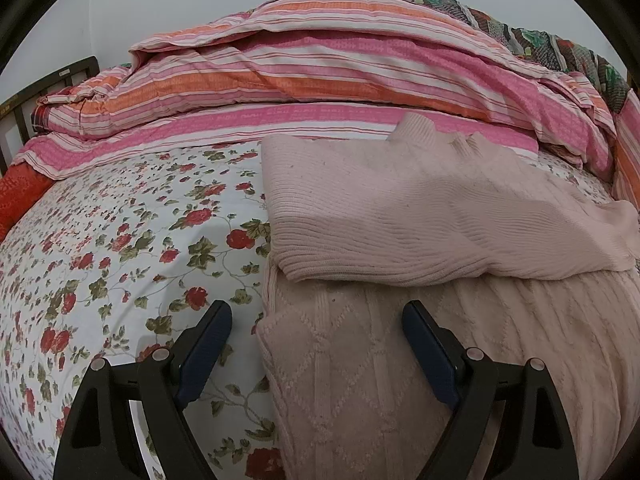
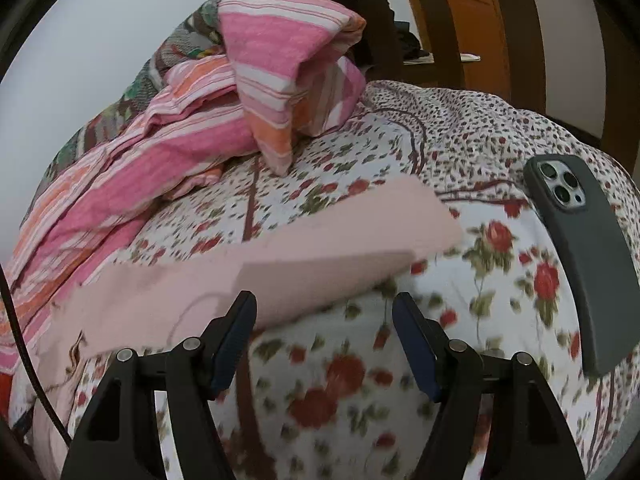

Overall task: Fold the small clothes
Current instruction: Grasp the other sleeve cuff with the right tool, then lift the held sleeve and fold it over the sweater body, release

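The pink sweater [image 1: 420,216] lies partly folded on the flowered sheet [image 1: 120,220], just ahead of both released tongs, left [image 1: 318,316] and right [image 2: 324,306]. Next, I judge, each must grasp an edge for another fold.

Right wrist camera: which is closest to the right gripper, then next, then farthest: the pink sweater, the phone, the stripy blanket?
1. Pink sweater, just ahead of the right gripper, toward its left finger.
2. Phone, lying off to the right on the floral sheet.
3. Stripy blanket, heaped far back on the left.
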Demonstrator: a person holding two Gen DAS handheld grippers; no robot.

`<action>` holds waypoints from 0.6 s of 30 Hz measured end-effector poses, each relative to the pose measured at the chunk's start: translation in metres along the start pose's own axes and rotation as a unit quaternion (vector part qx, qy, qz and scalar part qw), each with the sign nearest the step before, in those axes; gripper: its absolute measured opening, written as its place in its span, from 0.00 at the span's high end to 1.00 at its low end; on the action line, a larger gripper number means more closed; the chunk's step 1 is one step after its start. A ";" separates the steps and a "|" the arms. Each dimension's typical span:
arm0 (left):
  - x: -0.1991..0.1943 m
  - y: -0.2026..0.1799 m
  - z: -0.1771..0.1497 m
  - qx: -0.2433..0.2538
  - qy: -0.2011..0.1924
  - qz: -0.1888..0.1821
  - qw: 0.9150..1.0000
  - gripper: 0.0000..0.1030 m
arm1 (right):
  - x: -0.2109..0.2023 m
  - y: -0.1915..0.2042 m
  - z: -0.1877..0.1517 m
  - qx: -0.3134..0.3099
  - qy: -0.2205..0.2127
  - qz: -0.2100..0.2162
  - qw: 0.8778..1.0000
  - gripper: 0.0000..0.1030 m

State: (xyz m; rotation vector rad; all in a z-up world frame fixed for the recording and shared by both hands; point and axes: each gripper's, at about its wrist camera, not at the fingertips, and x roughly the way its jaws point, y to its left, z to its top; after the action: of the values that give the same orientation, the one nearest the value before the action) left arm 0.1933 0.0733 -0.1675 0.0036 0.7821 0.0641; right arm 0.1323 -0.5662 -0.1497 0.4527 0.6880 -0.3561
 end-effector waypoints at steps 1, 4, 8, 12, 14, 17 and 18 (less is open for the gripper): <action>0.000 0.000 0.000 0.000 0.000 0.000 1.000 0.15 | 0.003 -0.001 0.002 0.001 0.002 -0.003 1.000 0.34; 0.000 0.001 0.000 0.000 0.000 0.000 1.000 0.15 | 0.014 -0.001 0.012 -0.001 0.005 -0.025 1.000 0.52; 0.000 0.002 0.000 -0.004 0.000 -0.004 1.000 0.15 | 0.024 -0.002 0.022 -0.012 0.003 -0.064 0.998 0.90; 0.000 0.003 0.000 -0.004 0.000 -0.005 1.000 0.15 | 0.015 0.003 0.026 -0.018 -0.015 -0.066 0.998 0.94; 0.000 0.004 0.000 -0.006 0.000 -0.006 1.000 0.15 | 0.004 0.014 0.030 -0.036 -0.031 -0.073 0.996 0.94; -0.001 0.005 0.000 -0.010 -0.001 -0.011 1.000 0.15 | -0.018 0.036 0.036 -0.064 -0.064 -0.076 0.993 0.94; -0.001 0.006 -0.001 -0.013 -0.001 -0.013 1.000 0.15 | -0.028 0.046 0.039 -0.073 -0.076 -0.074 0.992 0.94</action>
State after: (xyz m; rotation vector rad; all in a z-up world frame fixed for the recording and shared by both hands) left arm 0.1920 0.0795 -0.1671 -0.0310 0.7791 0.0488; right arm 0.1534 -0.5424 -0.0911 0.2332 0.5961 -0.4728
